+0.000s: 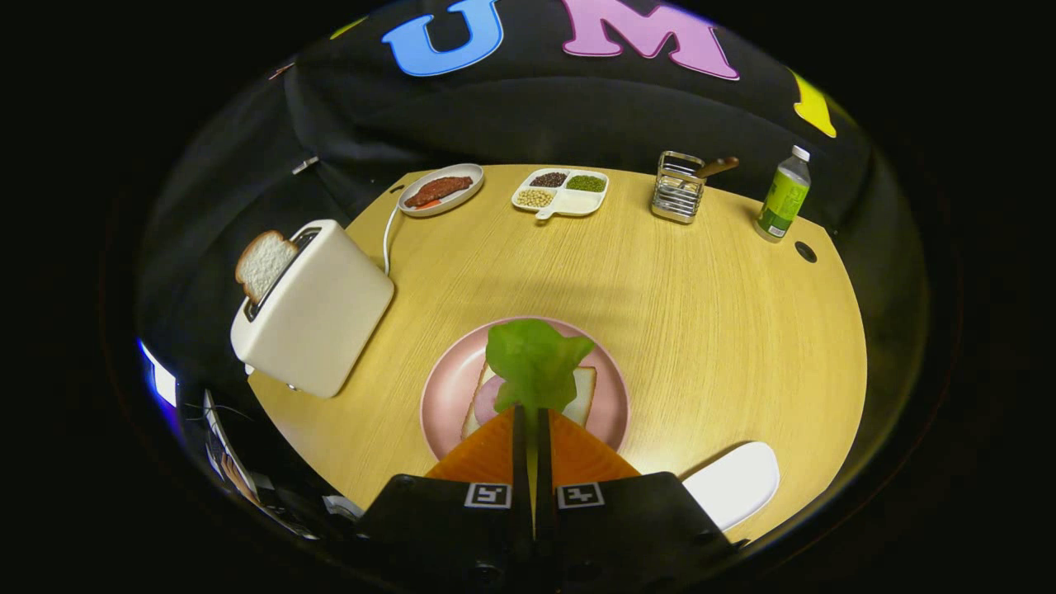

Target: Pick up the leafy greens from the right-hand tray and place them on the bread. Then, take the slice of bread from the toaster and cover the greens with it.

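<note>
My gripper (532,412) is shut on the stem end of a green lettuce leaf (535,361), which hangs just ahead of the fingertips. Under the leaf lies a slice of bread (584,394) with a pink round of ham (487,400) on it, on a pink plate (445,396). Off to the left of the plate stands a white toaster (318,309) with a second slice of bread (264,262) sticking up from its slot. A white tray (738,483) lies by the right finger, close to the table's near edge.
Along the far edge of the round wooden table (701,330) sit an oval dish with meat (440,190), a divided dish of beans (561,192), a wire holder (678,188) and a green bottle (784,198). The toaster's white cord (388,235) runs toward the oval dish.
</note>
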`<state>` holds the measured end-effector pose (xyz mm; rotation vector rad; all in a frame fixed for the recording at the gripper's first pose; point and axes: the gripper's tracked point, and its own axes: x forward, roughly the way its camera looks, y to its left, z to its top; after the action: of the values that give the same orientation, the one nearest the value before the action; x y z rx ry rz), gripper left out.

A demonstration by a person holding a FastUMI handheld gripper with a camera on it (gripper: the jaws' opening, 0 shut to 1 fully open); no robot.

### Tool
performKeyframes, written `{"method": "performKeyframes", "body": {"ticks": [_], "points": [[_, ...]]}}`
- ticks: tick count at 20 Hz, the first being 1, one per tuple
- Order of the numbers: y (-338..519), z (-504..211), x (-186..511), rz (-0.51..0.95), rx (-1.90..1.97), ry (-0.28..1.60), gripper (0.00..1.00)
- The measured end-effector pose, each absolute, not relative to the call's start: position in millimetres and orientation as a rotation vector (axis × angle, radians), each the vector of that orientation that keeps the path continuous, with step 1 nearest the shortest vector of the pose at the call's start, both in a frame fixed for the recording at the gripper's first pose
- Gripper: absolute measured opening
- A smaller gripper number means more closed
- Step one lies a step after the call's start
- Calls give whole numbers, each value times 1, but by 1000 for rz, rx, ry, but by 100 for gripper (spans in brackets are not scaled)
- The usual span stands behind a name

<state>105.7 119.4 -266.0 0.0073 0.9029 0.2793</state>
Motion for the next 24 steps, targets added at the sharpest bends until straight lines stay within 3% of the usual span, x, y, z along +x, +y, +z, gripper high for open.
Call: {"method": "performKeyframes", "body": {"ticks": [11,13,15,16,17,24], "points": [[129,-300,120,228,-53,973,16],[127,-302,121,212,-62,975,33],[131,-299,120,215,-57,964,62],[132,-297,120,213,-61,957,88],[133,-294,120,216,-64,945,99],[167,-223,119,249,-74,806,100]]}}
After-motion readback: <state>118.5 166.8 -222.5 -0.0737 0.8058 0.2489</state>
